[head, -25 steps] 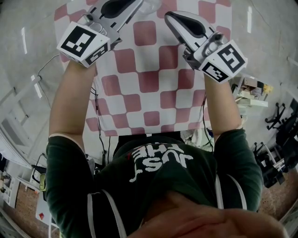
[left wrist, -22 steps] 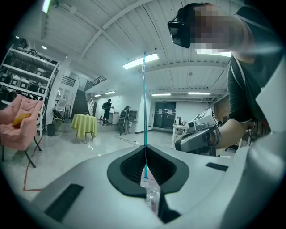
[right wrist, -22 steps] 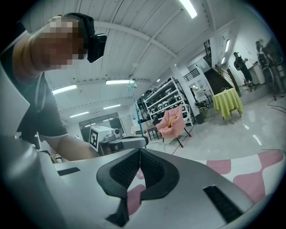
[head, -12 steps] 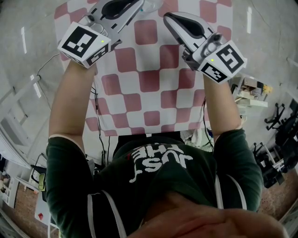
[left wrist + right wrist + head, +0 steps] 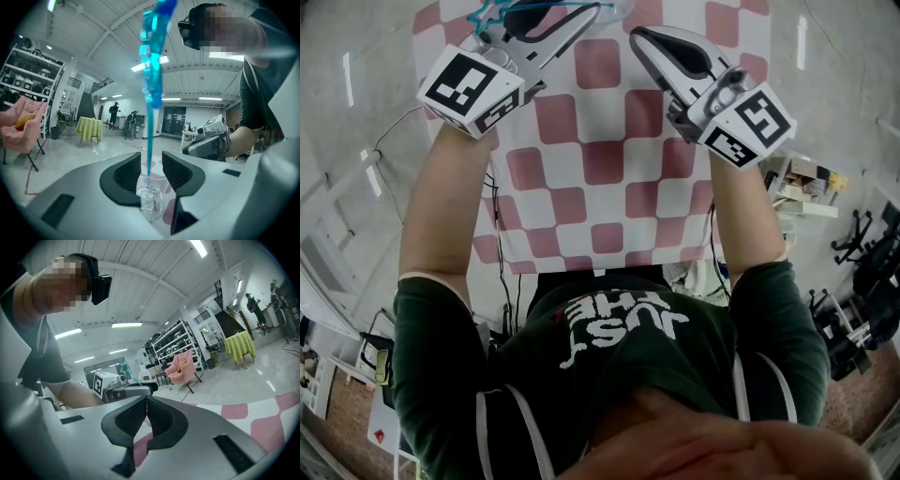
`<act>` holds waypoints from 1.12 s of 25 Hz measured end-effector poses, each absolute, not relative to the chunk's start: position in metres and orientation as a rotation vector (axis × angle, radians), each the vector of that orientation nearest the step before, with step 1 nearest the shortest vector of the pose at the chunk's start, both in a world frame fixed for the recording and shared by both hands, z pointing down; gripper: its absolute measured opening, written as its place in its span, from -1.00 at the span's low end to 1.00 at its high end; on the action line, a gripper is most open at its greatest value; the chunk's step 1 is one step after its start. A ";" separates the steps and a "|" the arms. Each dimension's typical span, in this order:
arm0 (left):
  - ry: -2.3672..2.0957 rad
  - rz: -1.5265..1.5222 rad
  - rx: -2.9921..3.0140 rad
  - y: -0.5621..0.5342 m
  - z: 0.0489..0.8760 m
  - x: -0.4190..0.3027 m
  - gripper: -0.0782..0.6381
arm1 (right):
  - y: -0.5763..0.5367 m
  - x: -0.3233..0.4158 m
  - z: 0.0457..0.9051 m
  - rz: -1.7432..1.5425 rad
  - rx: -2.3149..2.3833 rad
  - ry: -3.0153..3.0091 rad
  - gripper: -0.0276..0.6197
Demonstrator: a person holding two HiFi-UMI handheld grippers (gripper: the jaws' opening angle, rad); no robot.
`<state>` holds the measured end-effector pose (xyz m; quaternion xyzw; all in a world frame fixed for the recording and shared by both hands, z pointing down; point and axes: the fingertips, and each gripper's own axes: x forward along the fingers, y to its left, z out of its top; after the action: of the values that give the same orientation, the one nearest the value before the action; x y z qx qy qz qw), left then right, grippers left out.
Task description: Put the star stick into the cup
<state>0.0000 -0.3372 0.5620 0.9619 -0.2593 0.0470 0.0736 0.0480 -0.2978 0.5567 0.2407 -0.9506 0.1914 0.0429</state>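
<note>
Turquoise and translucent, the star stick point(image 5: 152, 93) stands upright in the gap between the jaws of the left gripper point(image 5: 151, 171). Its thin shaft runs down past the dark ribbed pads point(image 5: 127, 172) into the clear cup point(image 5: 151, 199), which sits just beyond and below that gripper's tips. The jaws are opening: both pads stand clear of the shaft with daylight on either side, the shaft nearer the left pad, so the stick is released and its lower end rests inside the cup. The broader upper part of the stick rises high above the jaws and out past the top of the left gripper view. From the head view, a bit of the stick's turquoise outline point(image 5: 485, 16) shows at the top edge, beside the left gripper's body and above its marker cube point(image 5: 471, 89). The right gripper point(image 5: 146, 416) is held well to the right of the left one, level with it, and its pads are pressed flat together with nothing between them. Both grippers hover over a pink-and-white checked cloth point(image 5: 600, 159), which reaches from under their tips back toward the person's bare forearms. Beyond the right gripper's tips, across the grey floor, stand a pink armchair point(image 5: 180, 365) and a yellow-draped table point(image 5: 240, 345).
</note>
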 end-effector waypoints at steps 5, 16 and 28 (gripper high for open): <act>-0.792 0.164 2.894 -0.332 0.563 -0.001 -0.28 | -0.296 0.046 0.555 0.583 0.735 -2.907 -0.81; -0.810 0.202 2.880 -0.320 0.565 -0.008 0.06 | -0.291 0.042 0.547 0.587 0.755 -2.895 -0.81; -0.887 0.246 2.796 -0.290 0.569 -0.032 0.09 | -0.281 0.044 0.535 0.604 0.838 -2.859 -0.81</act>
<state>-0.0316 -0.2901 0.5687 0.9452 -0.2999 0.0831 0.0986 0.0443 -0.2810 0.5350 0.2754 -0.9393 0.1984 0.0506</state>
